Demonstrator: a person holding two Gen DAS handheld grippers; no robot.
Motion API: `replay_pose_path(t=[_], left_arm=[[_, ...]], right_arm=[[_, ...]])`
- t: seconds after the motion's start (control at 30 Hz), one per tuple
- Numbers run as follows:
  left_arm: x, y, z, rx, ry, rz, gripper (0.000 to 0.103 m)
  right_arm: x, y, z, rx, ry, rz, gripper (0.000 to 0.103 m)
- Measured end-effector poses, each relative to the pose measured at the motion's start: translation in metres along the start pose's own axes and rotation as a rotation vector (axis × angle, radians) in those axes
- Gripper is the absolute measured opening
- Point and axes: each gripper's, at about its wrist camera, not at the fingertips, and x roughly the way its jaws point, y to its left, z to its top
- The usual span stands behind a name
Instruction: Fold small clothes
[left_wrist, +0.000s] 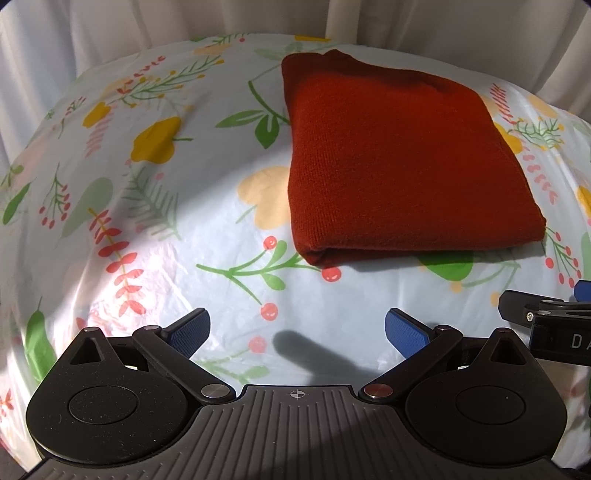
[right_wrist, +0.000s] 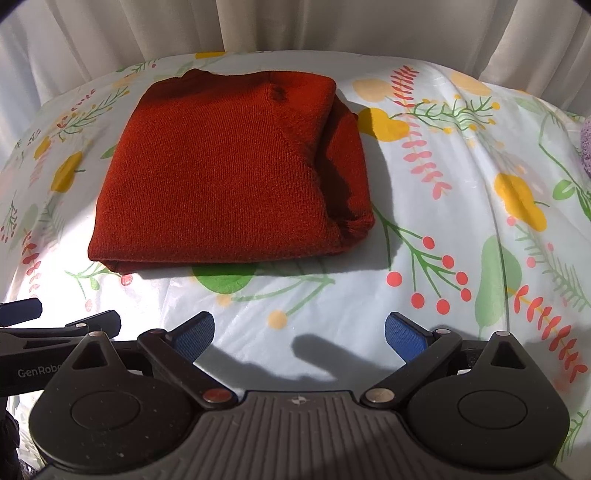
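Covering the table, a floral cloth (right_wrist: 461, 229) carries my folded rust-red knit garment (right_wrist: 229, 177) — lying flat toward the curtain (right_wrist: 295, 22). My left gripper (left_wrist: 297, 332) and right gripper (right_wrist: 299, 334) hover near it, fingers spread — holding nothing.

1 folded red knit (left_wrist: 399, 166), 1 floral cloth (left_wrist: 155, 206), 2 grippers.

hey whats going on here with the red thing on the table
A person is folding small clothes with two handheld tools. The rust-red knit garment already lies folded into a compact rectangle on the floral tablecloth. Neither tool touches it: the left tool and the right tool are both open and empty, held side by side over the cloth on the near side of the garment. A bit of something purple shows at the far right edge.
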Motion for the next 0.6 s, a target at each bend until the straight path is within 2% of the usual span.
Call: replay_pose_path(t=[0.6], left_arm=[[-0.0010, 0.0004, 0.0003, 0.002, 0.003, -0.009, 0.103]], right_arm=[[-0.0020, 0.0014, 0.0002, 0.005, -0.001, -0.003, 0.099]])
